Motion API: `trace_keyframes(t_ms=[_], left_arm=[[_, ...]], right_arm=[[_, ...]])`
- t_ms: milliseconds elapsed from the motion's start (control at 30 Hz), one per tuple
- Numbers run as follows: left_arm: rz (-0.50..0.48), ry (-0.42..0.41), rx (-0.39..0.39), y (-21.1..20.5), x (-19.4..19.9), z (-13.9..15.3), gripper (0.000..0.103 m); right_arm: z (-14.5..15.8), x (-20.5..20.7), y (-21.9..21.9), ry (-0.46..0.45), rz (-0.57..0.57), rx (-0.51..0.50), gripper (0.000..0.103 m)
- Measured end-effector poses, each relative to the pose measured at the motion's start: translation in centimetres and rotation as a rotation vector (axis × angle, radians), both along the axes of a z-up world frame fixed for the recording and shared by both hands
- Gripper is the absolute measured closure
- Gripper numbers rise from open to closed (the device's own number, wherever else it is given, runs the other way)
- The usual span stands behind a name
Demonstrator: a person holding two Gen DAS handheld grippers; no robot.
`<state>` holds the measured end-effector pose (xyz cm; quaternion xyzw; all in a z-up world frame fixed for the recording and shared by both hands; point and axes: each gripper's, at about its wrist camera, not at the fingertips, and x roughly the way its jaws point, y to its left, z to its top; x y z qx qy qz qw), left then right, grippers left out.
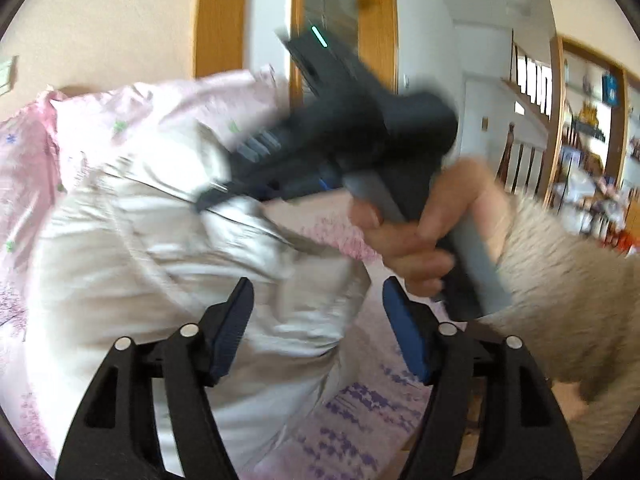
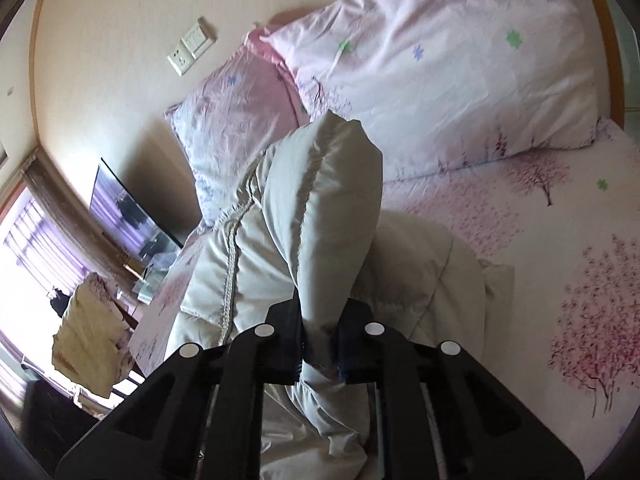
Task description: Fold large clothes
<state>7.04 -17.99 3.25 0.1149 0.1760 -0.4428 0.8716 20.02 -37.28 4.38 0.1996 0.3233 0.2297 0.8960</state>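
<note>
In the left wrist view, the cream padded jacket (image 1: pixel 168 272) fills the left and centre of the frame, lying on the pink blossom-print bed (image 1: pixel 352 408). The left claw (image 1: pixel 318 332) at the bottom centre is released, fingers wide apart above the fabric. In the right wrist view, the right claw (image 2: pixel 318 344) at the bottom centre is clenched on a raised fold of the jacket, pillows (image 2: pixel 440 64) at the upper right.

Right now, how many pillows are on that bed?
2. A large pale pink pillow lies at the head of the bed, and a darker pink pillow sits beside it, nearer the wall. The white puffy jacket could hide more.
</note>
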Motion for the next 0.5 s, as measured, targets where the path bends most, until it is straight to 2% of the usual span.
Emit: trace_keyframes(t_ms=[67,133,233,367,500], left_arm=[[0.030,0.001,-0.057,2.8,0.3,2.2,0.026],[0.110,-0.012,-0.110,5.6,1.3,4.2,0.023],[0.308,-0.017,-0.169,10.1,4.5,5.8,0.018],[0.423,0.090,-0.201,12.8,8.8,5.4,0.018],[0.474,0.162,-0.168,13.7,12.4,3.9,0.018]], right_arm=[[0.5,-0.3,-0.4,-0.015,-0.018,0.002,0.091],[0.9,-0.7,-0.7,-0.029,-0.037,0.002,0.092],[1.1,-1.4,-1.5,-0.044,-0.063,-0.001,0.092],[0.1,-1.8,-3.0,-0.022,-0.112,0.009,0.092],[-2.0,-1.7,-4.8,0.031,-0.164,0.040,0.092]])
